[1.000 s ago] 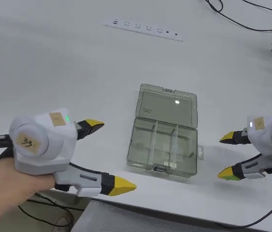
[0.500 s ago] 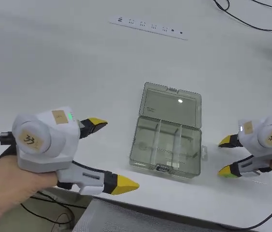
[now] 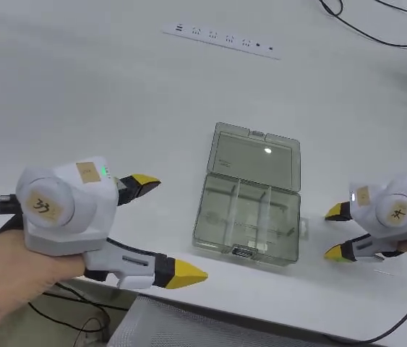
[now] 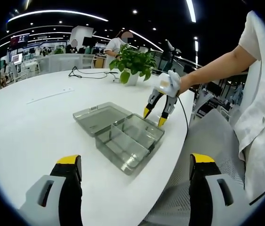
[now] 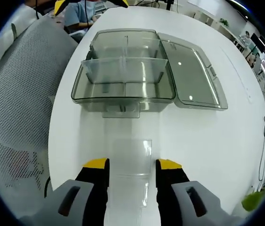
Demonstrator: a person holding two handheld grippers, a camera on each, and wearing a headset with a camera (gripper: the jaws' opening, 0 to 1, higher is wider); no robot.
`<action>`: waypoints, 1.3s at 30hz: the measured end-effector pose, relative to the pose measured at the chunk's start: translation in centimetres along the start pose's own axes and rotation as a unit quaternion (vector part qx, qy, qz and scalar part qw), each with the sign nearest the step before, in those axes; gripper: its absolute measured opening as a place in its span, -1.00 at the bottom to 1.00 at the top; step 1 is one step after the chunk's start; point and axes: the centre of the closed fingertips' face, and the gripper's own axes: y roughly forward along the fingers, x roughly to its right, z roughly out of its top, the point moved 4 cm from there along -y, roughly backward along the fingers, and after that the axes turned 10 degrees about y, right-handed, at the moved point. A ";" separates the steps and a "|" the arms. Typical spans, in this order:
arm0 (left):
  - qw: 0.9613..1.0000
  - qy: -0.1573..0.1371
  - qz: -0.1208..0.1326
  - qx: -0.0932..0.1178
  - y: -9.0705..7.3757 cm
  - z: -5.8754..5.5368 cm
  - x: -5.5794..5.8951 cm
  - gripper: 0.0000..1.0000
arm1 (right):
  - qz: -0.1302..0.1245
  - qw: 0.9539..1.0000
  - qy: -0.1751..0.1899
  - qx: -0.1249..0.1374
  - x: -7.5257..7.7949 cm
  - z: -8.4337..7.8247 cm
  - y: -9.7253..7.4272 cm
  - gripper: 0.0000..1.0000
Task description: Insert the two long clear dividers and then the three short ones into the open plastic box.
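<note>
The open clear plastic box (image 3: 246, 220) lies mid-table with its lid (image 3: 256, 156) folded flat behind it. Two long clear dividers (image 3: 236, 206) stand inside it. Flat on the table to the right of the box lie short clear dividers (image 5: 128, 157), right between the fingers of my right gripper (image 5: 132, 165), which is open and low over them. In the head view this right gripper (image 3: 334, 232) points at the box's right side. My left gripper (image 3: 165, 228) hovers wide open to the left of the box, holding nothing. From the left gripper view the box (image 4: 123, 136) lies ahead.
A white power strip (image 3: 221, 40) lies at the back, with black cables (image 3: 355, 29) and a potted plant (image 4: 132, 63) at the far right. A mesh chair (image 3: 181, 325) sits under the table's front edge. Bare table surrounds the box.
My right gripper has sunk toward the table and rolled, and its tips sit a little closer together. The left gripper has hardly moved.
</note>
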 end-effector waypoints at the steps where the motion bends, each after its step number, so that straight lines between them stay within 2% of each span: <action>1: 1.000 0.000 0.000 0.000 0.0 0.0 0.0 0.95 | 0.000 1.000 -0.002 -0.001 -0.1 0.0 0.0 -0.24; 5: 1.000 0.000 0.000 0.000 -0.1 0.0 0.0 0.94 | 0.000 1.000 -0.006 -0.005 -0.2 0.1 0.1 -0.34; 13: 1.000 0.002 -0.001 0.003 -0.3 0.1 0.1 0.94 | -0.004 1.000 0.001 -0.008 -0.3 0.1 0.1 -0.35; 22: 1.000 0.004 -0.002 0.004 -0.4 0.4 0.1 0.94 | -0.028 0.999 0.017 0.012 -0.4 0.6 -1.0 -0.35; 26: 1.000 0.004 -0.003 0.006 -0.5 0.9 0.0 0.92 | -0.045 0.998 0.023 0.030 -0.6 1.3 -2.5 -0.36; 31: 1.000 -0.004 0.001 0.023 -0.7 2.5 -0.3 0.89 | -0.066 0.996 0.025 0.053 -1.3 2.3 -4.6 -0.36; 39: 0.999 -0.026 0.000 0.036 -0.4 4.7 -0.4 0.78 | -0.107 0.992 0.003 0.066 -2.5 4.0 -8.2 -0.35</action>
